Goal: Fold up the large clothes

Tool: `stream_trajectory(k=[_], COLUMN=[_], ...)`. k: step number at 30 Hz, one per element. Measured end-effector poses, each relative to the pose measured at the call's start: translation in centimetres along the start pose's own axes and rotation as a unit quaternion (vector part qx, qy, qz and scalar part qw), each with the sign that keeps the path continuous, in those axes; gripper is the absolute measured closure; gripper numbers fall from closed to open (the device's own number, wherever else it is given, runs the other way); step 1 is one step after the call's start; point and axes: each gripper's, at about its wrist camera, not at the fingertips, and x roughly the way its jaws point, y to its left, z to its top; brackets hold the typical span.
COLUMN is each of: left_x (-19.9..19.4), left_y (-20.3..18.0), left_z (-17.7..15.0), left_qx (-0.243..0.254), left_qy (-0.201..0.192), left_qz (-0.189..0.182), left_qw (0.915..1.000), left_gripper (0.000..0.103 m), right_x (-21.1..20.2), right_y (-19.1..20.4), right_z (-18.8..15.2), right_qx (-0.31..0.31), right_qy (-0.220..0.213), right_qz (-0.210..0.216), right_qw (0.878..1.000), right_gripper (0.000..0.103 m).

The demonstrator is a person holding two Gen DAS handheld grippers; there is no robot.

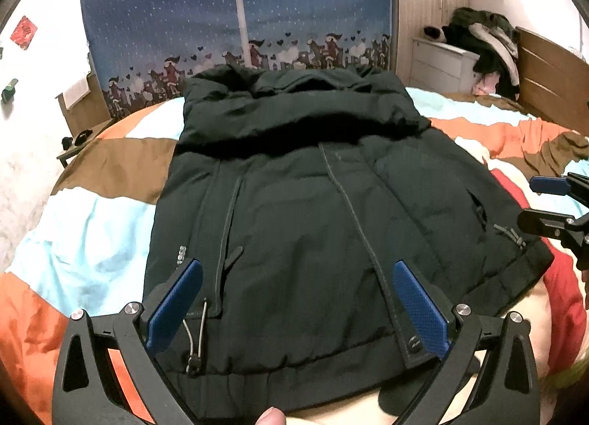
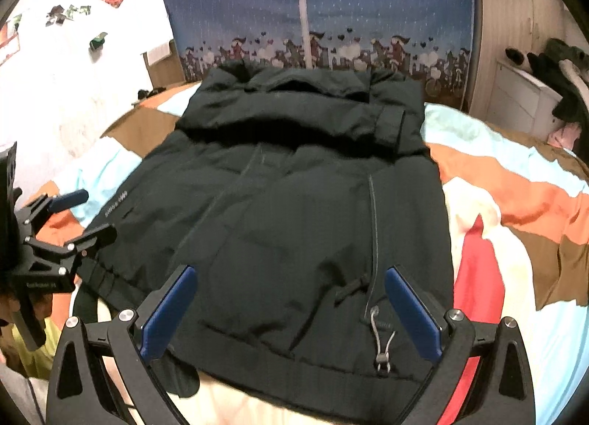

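Observation:
A large black padded jacket (image 1: 294, 211) lies flat on the bed, hem towards me, sleeves folded in and the hood bunched at the far end; it also shows in the right wrist view (image 2: 287, 204). My left gripper (image 1: 298, 277) is open and empty, its blue pads spread over the hem's left half. My right gripper (image 2: 291, 285) is open and empty over the hem's right half. The right gripper shows at the right edge of the left view (image 1: 552, 204), and the left gripper shows at the left edge of the right view (image 2: 73, 218).
The bed has a patchwork cover (image 1: 92, 233) of orange, brown, light blue and red. A blue patterned curtain (image 1: 235, 12) hangs behind it. A white drawer unit (image 1: 441, 64) with a pile of clothes (image 1: 486, 45) and a wooden headboard (image 1: 548, 78) stand at the right.

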Motion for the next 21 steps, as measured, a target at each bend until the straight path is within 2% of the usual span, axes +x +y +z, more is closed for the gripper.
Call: stream_trajectory(k=[10, 17, 21], left_x=[0.8, 0.0, 0.3], left_y=[1.0, 1.3, 1.0], left_z=[-3.5, -7.8, -9.5], left_qx=[0.014, 0.093, 0.133], left_qy=[0.048, 0.064, 0.074], left_qz=[0.006, -0.011, -0.003], left_qw=[0.9987, 0.9936, 0.9884], left_gripper=[0.001, 0.001, 0.001], right_x=[1.4, 2.5, 2.9], right_y=[0.3, 0.7, 1.0], right_z=[-2.7, -5.1, -6.4], right_qx=[-0.01, -0.041, -0.066], right_qy=[0.054, 0.1, 0.119], right_qz=[0.009, 0.021, 0.013], right_qw=[0.998, 0.994, 0.991], right_gripper=[0.0, 0.0, 0.0])
